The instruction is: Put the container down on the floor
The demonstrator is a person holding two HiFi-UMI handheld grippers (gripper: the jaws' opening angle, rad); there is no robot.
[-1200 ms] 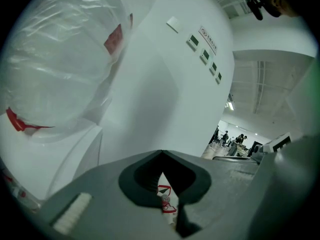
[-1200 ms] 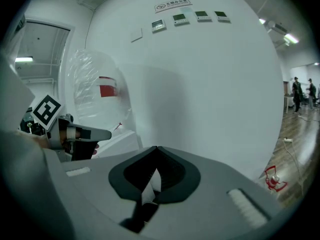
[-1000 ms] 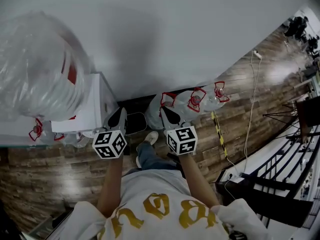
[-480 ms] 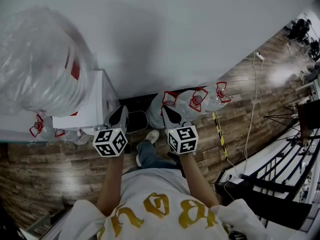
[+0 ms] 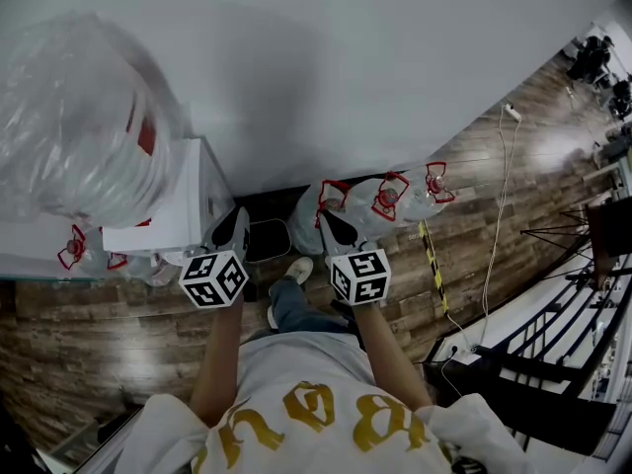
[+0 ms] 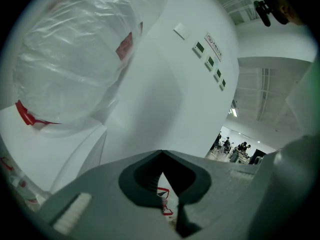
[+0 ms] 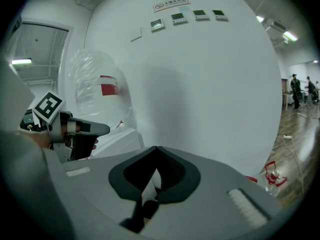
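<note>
A dark container (image 5: 266, 241) with rounded corners sits on the floor at the foot of the white wall, between my two grippers in the head view. My left gripper (image 5: 235, 227) hangs just left of it, its jaws closed tip to tip with nothing in them. My right gripper (image 5: 331, 223) hangs just right of it, also shut and empty. In the left gripper view the left gripper (image 6: 161, 154) points at the wall. In the right gripper view the right gripper (image 7: 156, 149) points the same way, with the left gripper (image 7: 95, 129) beside it.
A white cabinet (image 5: 170, 215) stands at the left, with a big clear plastic bag (image 5: 79, 126) on top. Tied plastic bags with red handles (image 5: 380, 200) lie on the wood floor at the right. A cable (image 5: 497, 215) and striped tape (image 5: 430, 255) run along the floor.
Almost nothing has changed. My left gripper has drifted slightly to the left, and both grippers stay shut.
</note>
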